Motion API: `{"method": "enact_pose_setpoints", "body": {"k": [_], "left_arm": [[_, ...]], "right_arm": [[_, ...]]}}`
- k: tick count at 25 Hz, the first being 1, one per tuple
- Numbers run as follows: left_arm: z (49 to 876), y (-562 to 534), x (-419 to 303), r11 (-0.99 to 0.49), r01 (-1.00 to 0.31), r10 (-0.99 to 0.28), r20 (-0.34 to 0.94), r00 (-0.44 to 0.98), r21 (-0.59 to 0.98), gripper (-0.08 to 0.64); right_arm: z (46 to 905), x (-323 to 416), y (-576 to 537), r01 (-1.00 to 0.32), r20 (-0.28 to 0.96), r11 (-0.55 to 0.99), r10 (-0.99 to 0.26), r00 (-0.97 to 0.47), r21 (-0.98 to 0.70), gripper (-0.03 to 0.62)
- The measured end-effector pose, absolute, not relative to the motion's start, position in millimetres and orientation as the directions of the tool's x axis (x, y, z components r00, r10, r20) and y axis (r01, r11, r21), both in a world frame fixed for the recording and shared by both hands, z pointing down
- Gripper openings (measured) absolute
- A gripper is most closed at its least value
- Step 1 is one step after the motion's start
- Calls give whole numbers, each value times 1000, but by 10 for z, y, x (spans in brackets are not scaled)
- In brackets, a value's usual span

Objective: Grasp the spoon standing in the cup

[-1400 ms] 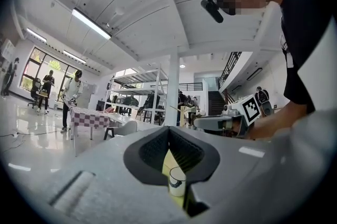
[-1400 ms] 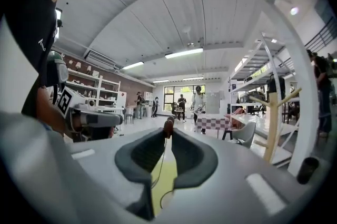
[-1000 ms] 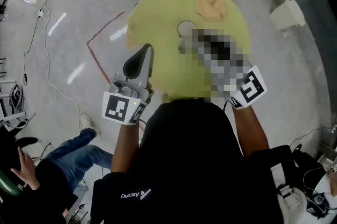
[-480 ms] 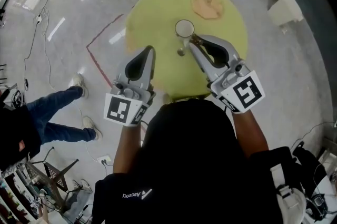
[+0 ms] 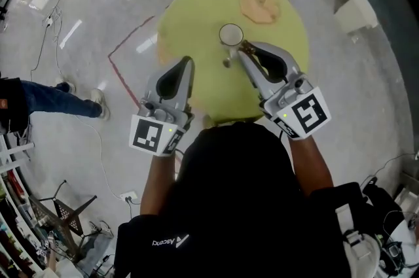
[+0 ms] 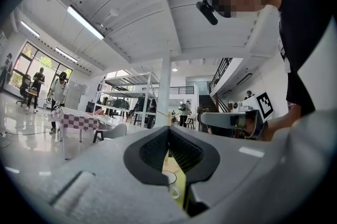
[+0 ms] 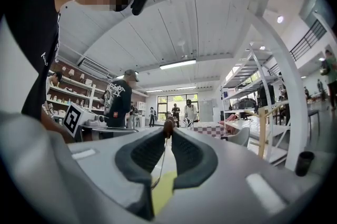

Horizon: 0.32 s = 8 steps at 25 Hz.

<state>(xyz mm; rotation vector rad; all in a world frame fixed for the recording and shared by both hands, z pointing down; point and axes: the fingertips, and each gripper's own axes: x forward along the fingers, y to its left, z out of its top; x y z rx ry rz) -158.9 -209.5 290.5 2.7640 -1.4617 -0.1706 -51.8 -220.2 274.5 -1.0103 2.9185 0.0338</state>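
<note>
Right gripper [image 5: 242,48] clamped on the spoon's [image 7: 168,124] brown tip beside the cup [image 5: 230,34], upper centre; left gripper [image 5: 186,63] closed, empty, lower left.

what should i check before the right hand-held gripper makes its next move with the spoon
1. Right hand-held gripper shut on the spoon: ok, its jaws pinch the brown handle tip.
2. Spoon's lower end clear of the cup: cannot tell, only the thin stem below the jaws shows.
3. Cup upright on the table: ok.
4. Left hand-held gripper out of the way: ok, jaws together, empty, short of the cup.
5. Wooden stand clear of the spoon: ok, it is at the table's far edge.
</note>
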Motion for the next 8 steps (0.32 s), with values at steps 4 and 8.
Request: {"method": "enact_pose_setpoints", "body": {"k": [4,8], "left_arm": [[2967,-2149,-1622,-560,-826,-827,-91,554,63,11],[2998,-1991,-1603,-561,-826,-827,-90,555,62,11]], "right_arm": [[2821,-527,-2264,-621,-51,784,-620,-783,2,43],[2845,-493,-2107,-625,-55,781,-624,-779,3,43]]}}
